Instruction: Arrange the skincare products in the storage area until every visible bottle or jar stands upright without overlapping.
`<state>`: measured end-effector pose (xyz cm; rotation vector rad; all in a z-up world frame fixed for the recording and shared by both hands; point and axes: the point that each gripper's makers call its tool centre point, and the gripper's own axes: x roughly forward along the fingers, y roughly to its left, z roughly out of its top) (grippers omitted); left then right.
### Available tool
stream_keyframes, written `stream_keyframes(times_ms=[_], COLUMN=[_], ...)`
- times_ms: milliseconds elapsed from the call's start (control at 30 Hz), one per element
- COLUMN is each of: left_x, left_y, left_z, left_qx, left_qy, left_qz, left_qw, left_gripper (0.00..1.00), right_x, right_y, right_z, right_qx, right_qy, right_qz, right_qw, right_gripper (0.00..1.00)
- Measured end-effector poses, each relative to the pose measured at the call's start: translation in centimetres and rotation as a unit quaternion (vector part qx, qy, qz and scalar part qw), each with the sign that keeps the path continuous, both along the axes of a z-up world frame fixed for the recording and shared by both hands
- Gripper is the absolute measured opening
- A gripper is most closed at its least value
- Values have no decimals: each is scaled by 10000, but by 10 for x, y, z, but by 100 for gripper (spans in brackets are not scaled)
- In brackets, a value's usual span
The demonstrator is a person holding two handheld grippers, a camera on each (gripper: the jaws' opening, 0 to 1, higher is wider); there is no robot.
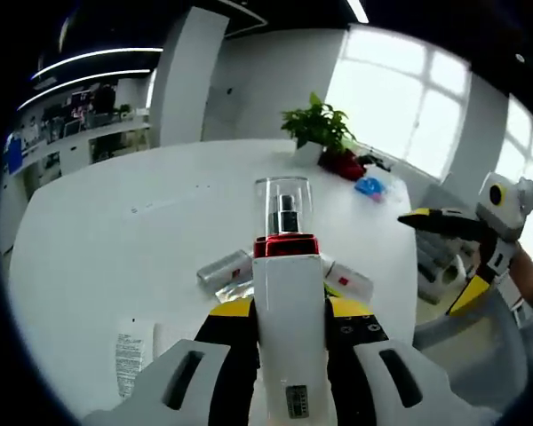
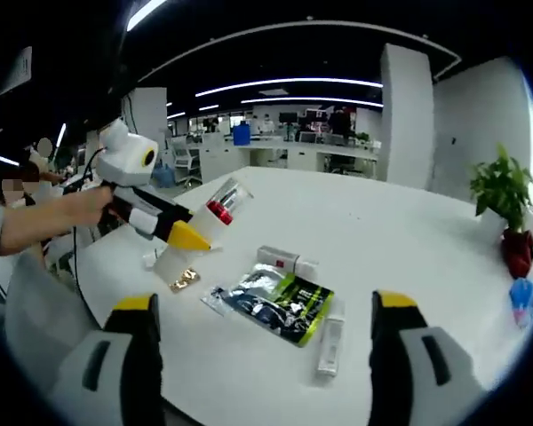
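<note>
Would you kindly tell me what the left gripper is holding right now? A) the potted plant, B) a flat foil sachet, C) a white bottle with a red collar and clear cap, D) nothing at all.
C: the left gripper is shut on the white bottle, whose red collar and clear cap rise beyond its fingers; the right gripper view shows it tilted above the table.

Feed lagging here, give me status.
Left tool shut on white bottle, tilted above table. Right tool open, empty. Sachet, tubes lying flat.
</note>
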<state>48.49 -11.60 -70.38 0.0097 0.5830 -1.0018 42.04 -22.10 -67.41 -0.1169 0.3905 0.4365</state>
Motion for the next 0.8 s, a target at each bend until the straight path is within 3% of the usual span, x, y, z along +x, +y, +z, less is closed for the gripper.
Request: stream_keyframes(times_ms=[200, 467, 800], left_x=[-5, -10, -18], left_y=[-3, -7, -15], left_z=[-1, -3, -3], left_qx=[-42, -127, -249], left_qy=[22, 54, 64], left_qz=[-39, -97, -213], left_qw=[10000, 9999, 9994], left_gripper=[25, 25, 25], right_x=[14, 33, 54], right_y=[2, 9, 29], right_z=[9, 4, 7], right_qx=[248, 386, 1367], right_qy=[-116, -40, 179], right_qz=[55, 197, 381], right_qw=[9996, 9991, 9897], right_gripper=[99, 95, 78])
